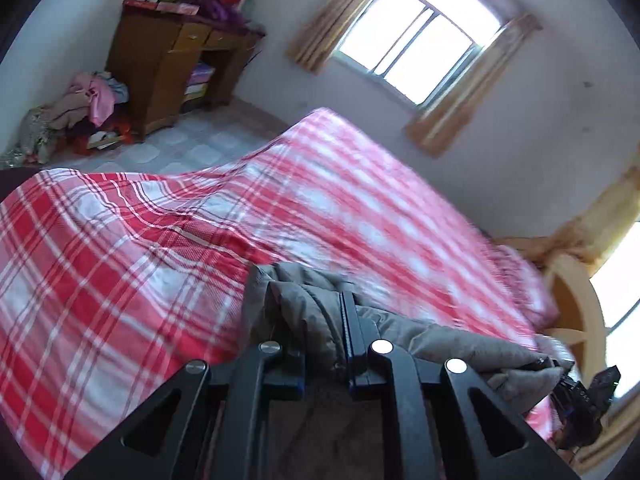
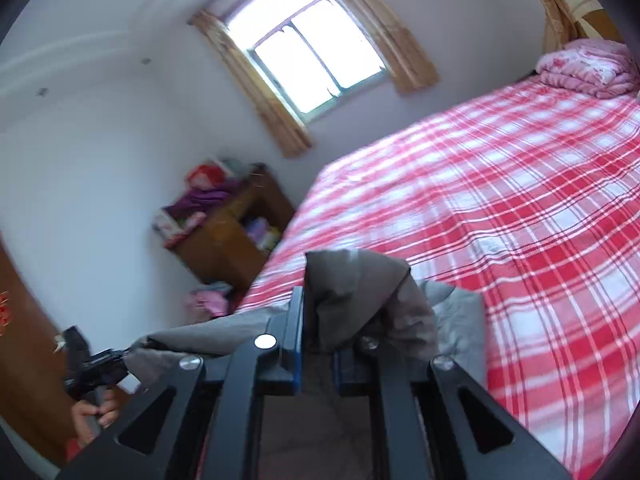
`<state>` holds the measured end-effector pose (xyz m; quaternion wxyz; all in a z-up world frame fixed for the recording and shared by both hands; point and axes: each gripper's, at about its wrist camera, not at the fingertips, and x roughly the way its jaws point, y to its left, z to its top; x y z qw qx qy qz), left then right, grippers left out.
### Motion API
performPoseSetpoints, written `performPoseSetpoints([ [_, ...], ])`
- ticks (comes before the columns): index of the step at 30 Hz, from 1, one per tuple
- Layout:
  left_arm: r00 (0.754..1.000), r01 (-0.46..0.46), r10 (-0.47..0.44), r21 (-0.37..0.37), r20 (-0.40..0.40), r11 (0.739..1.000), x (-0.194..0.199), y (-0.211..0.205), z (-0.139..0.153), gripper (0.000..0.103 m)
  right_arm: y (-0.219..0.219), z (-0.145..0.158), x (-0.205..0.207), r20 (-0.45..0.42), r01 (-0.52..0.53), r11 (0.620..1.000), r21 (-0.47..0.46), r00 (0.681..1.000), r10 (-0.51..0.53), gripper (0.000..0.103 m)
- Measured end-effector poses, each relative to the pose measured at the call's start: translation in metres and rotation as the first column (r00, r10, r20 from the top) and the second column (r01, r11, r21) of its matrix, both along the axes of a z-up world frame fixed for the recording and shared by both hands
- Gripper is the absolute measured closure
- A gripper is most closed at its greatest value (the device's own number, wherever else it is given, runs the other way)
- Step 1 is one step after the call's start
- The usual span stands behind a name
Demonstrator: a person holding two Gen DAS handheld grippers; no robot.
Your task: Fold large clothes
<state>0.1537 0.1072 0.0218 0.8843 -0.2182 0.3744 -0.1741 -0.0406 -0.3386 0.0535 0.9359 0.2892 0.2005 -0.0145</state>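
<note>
A grey garment (image 1: 304,300) is bunched between the fingers of my left gripper (image 1: 316,320), which is shut on it above a bed. The cloth runs rightward as a taut band to my right gripper (image 1: 576,396) at the lower right edge. In the right wrist view the same grey garment (image 2: 352,284) drapes over my right gripper (image 2: 324,328), which is shut on it; one finger is hidden under the cloth. The band of fabric stretches left to my left gripper (image 2: 100,368), held by a person's hand (image 2: 96,412).
The bed has a red and white plaid sheet (image 1: 140,260) (image 2: 520,220), with a folded pink quilt (image 2: 584,68) at its head. A wooden cabinet (image 1: 168,68) (image 2: 232,236) stands by the wall beside a heap of clothes (image 1: 80,116) on the tiled floor. A curtained window (image 1: 408,40) is in the far wall.
</note>
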Motion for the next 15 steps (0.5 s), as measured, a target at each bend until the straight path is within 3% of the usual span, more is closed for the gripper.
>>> performPoseSetpoints([
  [4, 0.997, -0.029, 0.037, 0.125, -0.062, 0.992, 0.055, -0.031, -0.047, 0.09, -0.023, -0.048, 0.054, -0.083, 0.072, 0.997, 0.007, 0.994, -0.071, 0.09],
  [11, 0.995, -0.014, 0.034, 0.201, -0.094, 0.98, 0.098, -0.06, -0.089, 0.088, -0.046, -0.124, 0.111, -0.225, 0.172, 0.985, -0.02, 0.959, -0.172, 0.089],
  [15, 0.995, 0.002, 0.019, 0.222, -0.093, 0.975, 0.104, -0.069, -0.108, 0.088, -0.053, -0.152, 0.127, -0.271, 0.197, 0.979, -0.052, 0.941, -0.204, 0.076],
])
